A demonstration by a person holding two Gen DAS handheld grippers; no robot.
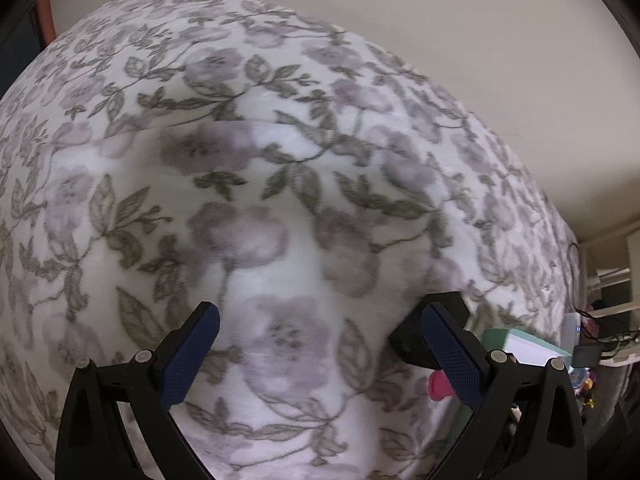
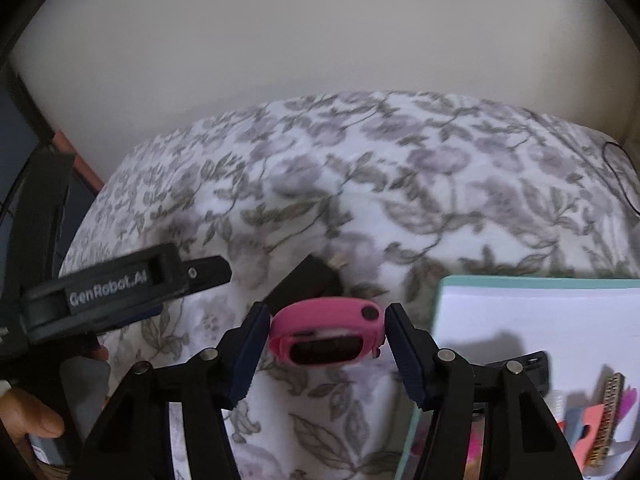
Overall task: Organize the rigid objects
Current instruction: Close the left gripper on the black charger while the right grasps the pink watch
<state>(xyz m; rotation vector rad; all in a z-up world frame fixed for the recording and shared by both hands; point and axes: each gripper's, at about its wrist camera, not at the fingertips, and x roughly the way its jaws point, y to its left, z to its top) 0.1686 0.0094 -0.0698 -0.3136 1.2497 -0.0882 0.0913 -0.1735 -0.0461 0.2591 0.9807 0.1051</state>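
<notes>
— So, what did we see from the right wrist camera?

— We saw the right gripper (image 2: 326, 334) closed on a pink wristband (image 2: 328, 330), one blue pad against each end of it. The band lay crosswise between the pads, its dark oval window facing us, above a floral blanket (image 2: 400, 184).

— And what lay around it?

— Just behind the band we saw a small black object (image 2: 308, 282) resting on the blanket; we could not tell what it was. To the right stood a box with a teal rim (image 2: 520, 280) and a white inner wall, with small items in its lower corner, blurred. At the left edge we saw the body of the other tool, and a hand (image 2: 28, 416) below it.

— What did the left wrist camera give us?

— We saw the left gripper (image 1: 320, 348) with its jaws wide apart and nothing between them, only blanket beneath. Behind its right finger we saw the same black object (image 1: 416, 332), a bit of pink (image 1: 438, 386), and the teal box (image 1: 528, 344) beyond. A plain pale wall (image 1: 480, 60) rose behind the bed.

— Was the picture sharp?

— No, both views were somewhat blurred.
</notes>
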